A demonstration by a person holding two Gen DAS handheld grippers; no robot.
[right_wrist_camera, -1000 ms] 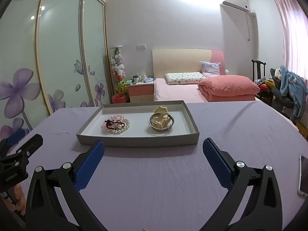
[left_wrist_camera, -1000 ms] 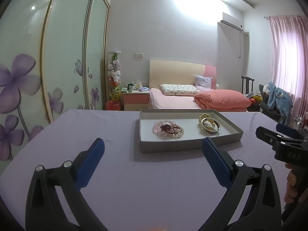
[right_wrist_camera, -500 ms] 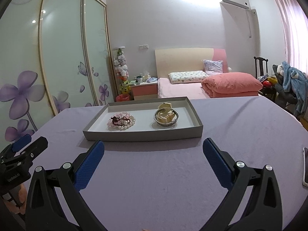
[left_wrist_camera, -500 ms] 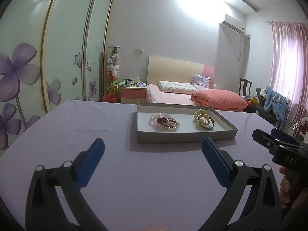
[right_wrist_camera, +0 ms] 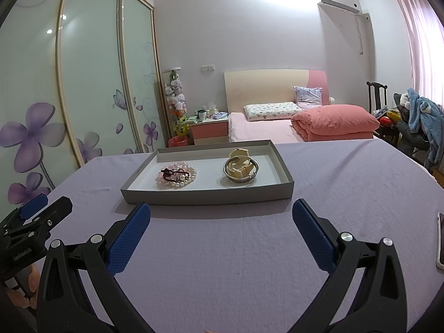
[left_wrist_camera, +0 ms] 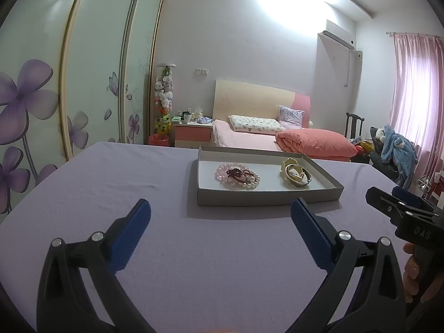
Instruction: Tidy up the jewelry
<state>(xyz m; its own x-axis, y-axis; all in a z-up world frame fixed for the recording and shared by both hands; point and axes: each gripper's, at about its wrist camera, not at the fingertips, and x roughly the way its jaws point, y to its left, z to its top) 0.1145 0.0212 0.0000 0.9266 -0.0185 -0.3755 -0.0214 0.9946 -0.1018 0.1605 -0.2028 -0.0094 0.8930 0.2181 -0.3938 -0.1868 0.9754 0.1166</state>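
1. So, you held the left gripper (left_wrist_camera: pixel 220 212) with its blue-padded fingers (left_wrist_camera: pixel 308 229) spread wide and nothing between them, low over the lilac cloth-covered table (left_wrist_camera: pixel 116 183).
2. You held the right gripper (right_wrist_camera: pixel 221 213) the same way: fingers wide apart, nothing in them, aimed at the near wall of the shallow grey cardboard tray (right_wrist_camera: pixel 206 195).
3. Jewelry sat inside that tray in two groups, well apart. The coiled heap of pink, white-pearl and dark-red bead bracelets (right_wrist_camera: pixel 176 176) lay on the tray's left half.
4. The round silver metal bangle (right_wrist_camera: pixel 241 169) lay on the right half, ringed around cream-yellow blocky pieces (right_wrist_camera: pixel 239 161); what those pieces were, too small to tell.
5. Both grippers were short of the tray and touched nothing. Judged: wide-spread fingers suited a reach into the tray, and they equally suited a pull-back after dropping items in.
6. The grouped layout fitted pieces already sorted, or piles waiting to be separated; the views didn't settle which.
7. A phone edge (right_wrist_camera: pixel 440 240) lay at the far right of the table, clear of the tray.
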